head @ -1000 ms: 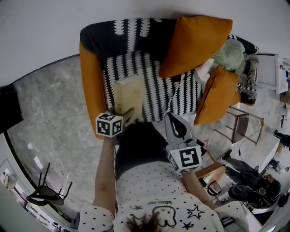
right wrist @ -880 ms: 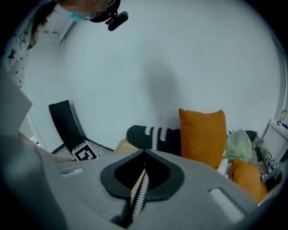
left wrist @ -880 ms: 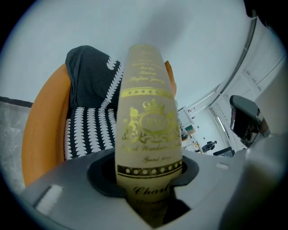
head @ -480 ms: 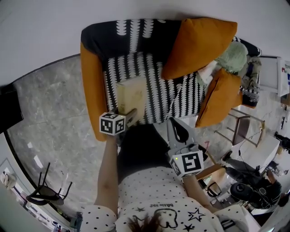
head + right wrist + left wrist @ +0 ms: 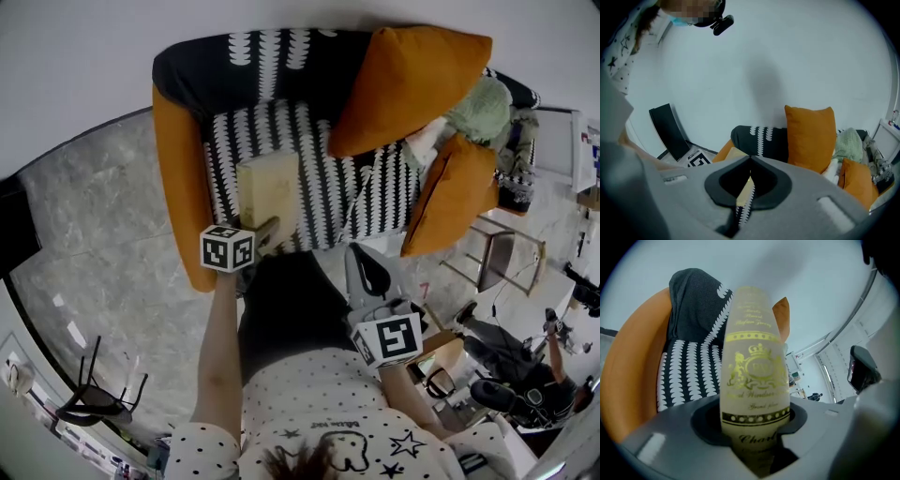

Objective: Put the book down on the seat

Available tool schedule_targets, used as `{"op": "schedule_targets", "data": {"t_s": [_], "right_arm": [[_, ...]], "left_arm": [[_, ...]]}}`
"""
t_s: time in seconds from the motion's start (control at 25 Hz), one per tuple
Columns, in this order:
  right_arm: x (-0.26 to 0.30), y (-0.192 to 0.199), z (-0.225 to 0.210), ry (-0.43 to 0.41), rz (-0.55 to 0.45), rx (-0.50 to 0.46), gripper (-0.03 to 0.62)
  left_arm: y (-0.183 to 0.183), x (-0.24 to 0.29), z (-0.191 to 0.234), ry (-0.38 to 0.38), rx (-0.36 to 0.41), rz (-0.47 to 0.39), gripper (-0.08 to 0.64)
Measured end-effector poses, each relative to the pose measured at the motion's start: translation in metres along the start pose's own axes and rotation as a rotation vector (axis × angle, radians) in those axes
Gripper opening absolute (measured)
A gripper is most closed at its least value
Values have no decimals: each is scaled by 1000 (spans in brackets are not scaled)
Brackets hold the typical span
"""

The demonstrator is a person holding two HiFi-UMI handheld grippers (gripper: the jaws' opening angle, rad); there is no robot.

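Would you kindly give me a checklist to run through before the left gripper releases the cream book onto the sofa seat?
1. Grip: the left gripper is clamped on the cream, gold-printed book: ok.
2. Position: the book is over the black-and-white patterned sofa seat: ok.
3. Contact: the book's underside is resting on the seat: cannot tell.
4. Landing spot: the orange cushions lie off to the book's right, apart from it: ok.
5. Other hand: the right gripper is shut, empty and away from the book: ok.

The book [image 5: 754, 380] carries gold script on its cover, mostly too blurred to read. Only "Charl" is legible, cut off near the cover's lower edge.
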State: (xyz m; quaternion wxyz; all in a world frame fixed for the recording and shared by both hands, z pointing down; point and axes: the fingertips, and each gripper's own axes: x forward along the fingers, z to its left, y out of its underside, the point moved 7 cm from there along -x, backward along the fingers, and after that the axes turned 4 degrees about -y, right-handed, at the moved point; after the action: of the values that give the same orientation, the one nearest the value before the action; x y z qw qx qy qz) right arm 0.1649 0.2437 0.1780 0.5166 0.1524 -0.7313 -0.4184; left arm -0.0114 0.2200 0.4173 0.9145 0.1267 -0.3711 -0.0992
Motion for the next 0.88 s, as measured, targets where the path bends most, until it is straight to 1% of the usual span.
{"op": "schedule_targets", "data": {"t_s": [0.28, 0.48, 0.68, 0.88], "right_arm": [[0, 7, -7, 5, 21, 4, -6], [2, 4, -4, 11, 32, 8, -6], [5, 3, -1, 20, 39, 14, -6], [16, 1, 2, 9, 44, 26, -6]], "left_arm": [[7, 17, 8, 4, -18, 26, 230], [7, 19, 15, 7, -31, 31, 230], [13, 27, 24, 11, -42, 55, 230], [14, 38, 33, 12, -47, 82, 230]]}}
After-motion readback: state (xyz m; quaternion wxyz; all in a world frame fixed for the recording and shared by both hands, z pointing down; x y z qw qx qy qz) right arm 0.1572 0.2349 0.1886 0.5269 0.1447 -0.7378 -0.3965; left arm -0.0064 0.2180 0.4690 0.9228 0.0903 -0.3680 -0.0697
